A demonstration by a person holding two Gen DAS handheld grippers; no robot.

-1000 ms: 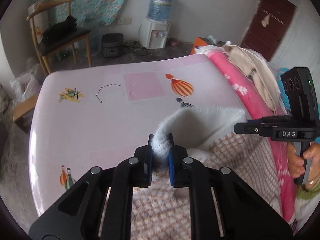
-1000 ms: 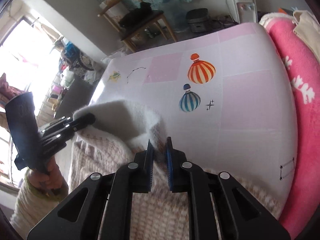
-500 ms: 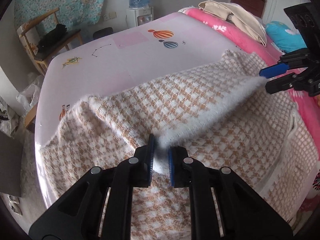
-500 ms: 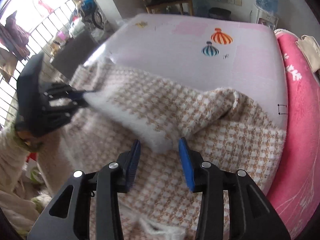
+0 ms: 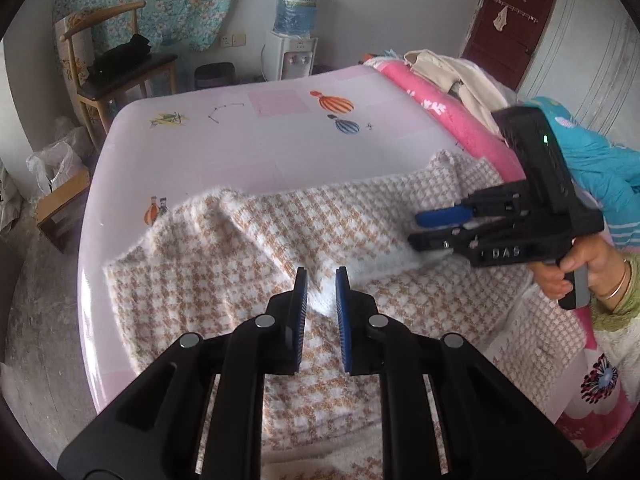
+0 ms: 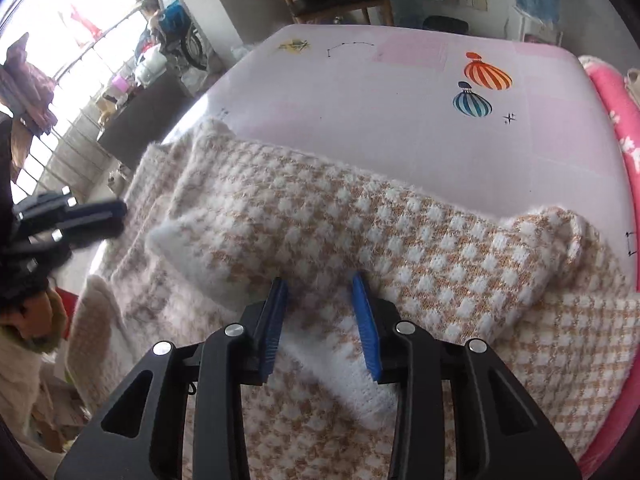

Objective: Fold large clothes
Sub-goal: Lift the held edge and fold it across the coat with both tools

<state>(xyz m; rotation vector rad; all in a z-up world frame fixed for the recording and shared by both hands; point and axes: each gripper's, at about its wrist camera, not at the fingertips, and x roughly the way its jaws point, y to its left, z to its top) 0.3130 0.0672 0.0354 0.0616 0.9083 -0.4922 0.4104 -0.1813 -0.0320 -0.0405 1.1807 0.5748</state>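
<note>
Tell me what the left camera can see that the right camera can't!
Only the left wrist view shows the door, the blue bedding and the right hand-held gripper with the hand holding it. Only the right wrist view shows the bright window with its railing. Both show the checked sweater on the pink bed, the balloon pictures, the chair and the water dispenser.

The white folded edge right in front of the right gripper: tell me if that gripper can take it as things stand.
Probably yes. The right gripper has open jaws with the white folded edge of the sweater lying between them, and nothing else covers it.
</note>
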